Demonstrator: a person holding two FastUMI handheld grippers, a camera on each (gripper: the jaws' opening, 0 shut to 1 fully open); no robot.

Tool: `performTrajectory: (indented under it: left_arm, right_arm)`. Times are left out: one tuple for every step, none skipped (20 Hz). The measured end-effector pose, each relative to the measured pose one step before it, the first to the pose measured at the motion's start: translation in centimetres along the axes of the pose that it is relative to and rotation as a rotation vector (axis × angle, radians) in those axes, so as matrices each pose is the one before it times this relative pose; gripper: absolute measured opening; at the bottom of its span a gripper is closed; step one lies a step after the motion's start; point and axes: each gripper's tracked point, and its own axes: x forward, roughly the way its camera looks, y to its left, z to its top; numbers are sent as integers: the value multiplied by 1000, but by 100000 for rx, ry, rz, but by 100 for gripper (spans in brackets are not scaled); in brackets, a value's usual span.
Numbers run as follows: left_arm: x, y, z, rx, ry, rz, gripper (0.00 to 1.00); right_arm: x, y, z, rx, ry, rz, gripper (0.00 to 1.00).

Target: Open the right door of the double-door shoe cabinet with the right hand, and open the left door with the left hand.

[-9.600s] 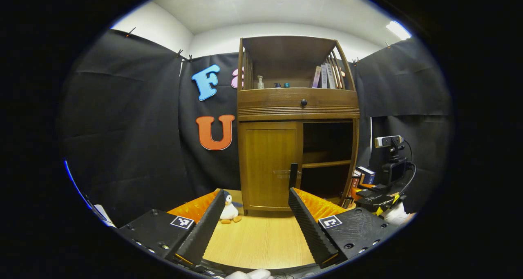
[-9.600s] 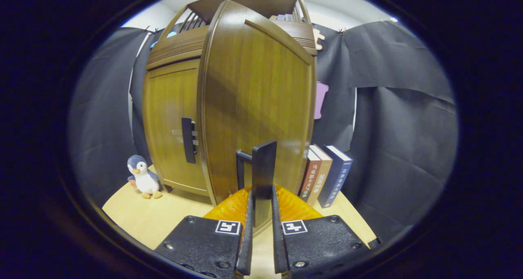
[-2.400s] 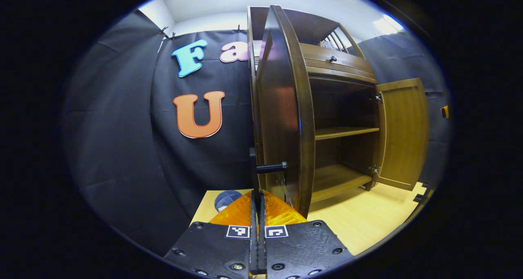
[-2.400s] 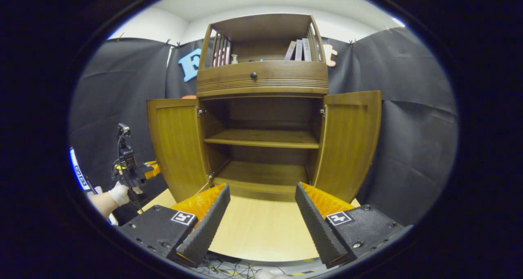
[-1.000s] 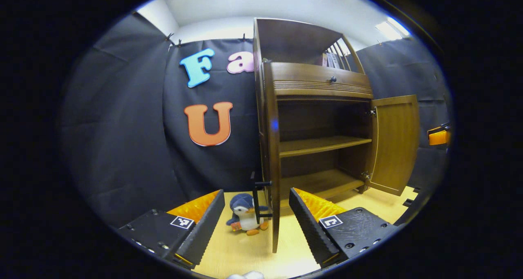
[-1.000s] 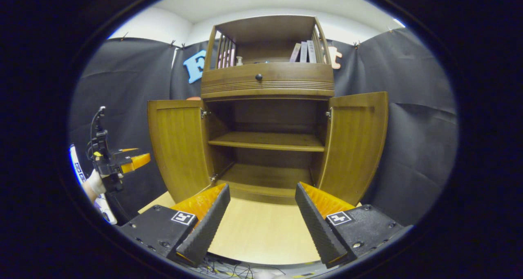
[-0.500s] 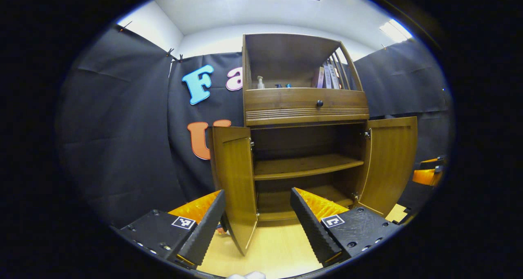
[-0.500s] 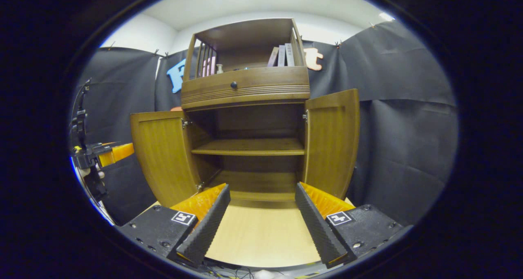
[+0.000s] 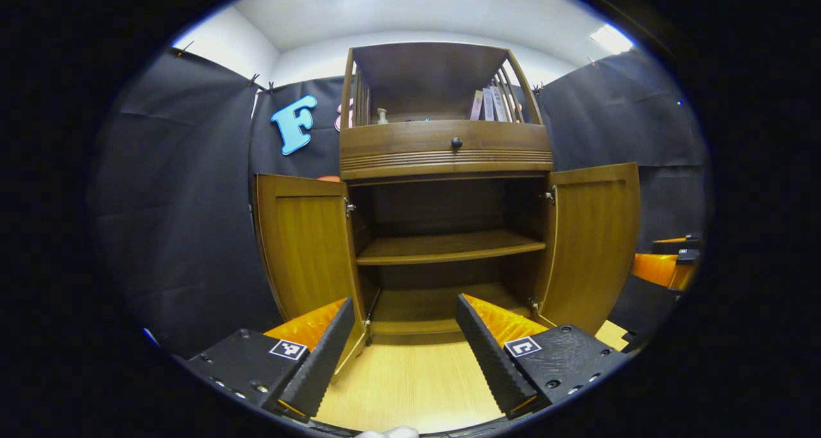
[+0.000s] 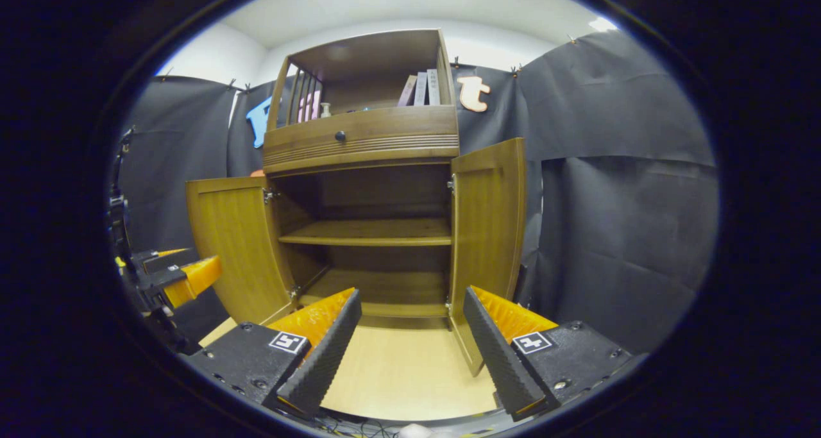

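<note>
Before cabinet, both tongs agape.

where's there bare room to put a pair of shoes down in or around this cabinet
Both inner shelves look bare: the middle shelf and the bottom shelf, between the open left door and right door. The table before the cabinet is bare too. The top shelf is crowded.

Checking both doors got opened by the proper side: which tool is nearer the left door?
Left. The left tool sits in front of the left door; the right tool sits over by the right door.
</note>
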Motion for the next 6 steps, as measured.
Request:
performTrajectory:
  left_arm:
    - [-120, -412, -173, -900, 849, -555, 96]
    - [-98, -303, -37, -602, 301, -778, 96]
    - [-101, -140, 150, -37, 20, -250, 96]
    - [-122, 136, 294, 389, -191, 252, 100]
    - [-100, 319, 251, 429, -192, 954, 96]
    - [-75, 344, 447, 944, -1019, 1365, 96]
  right_arm:
    - [96, -116, 119, -137, -529, -118, 100]
    - [19, -120, 46, 187, -442, 4, 100]
    - [184, -61, -41, -39, 181, -163, 100]
    - [62, -73, -67, 76, -180, -122, 100]
    - [88, 13, 136, 179, -55, -70, 100]
    - [65, 107, 28, 252, -123, 319, 100]
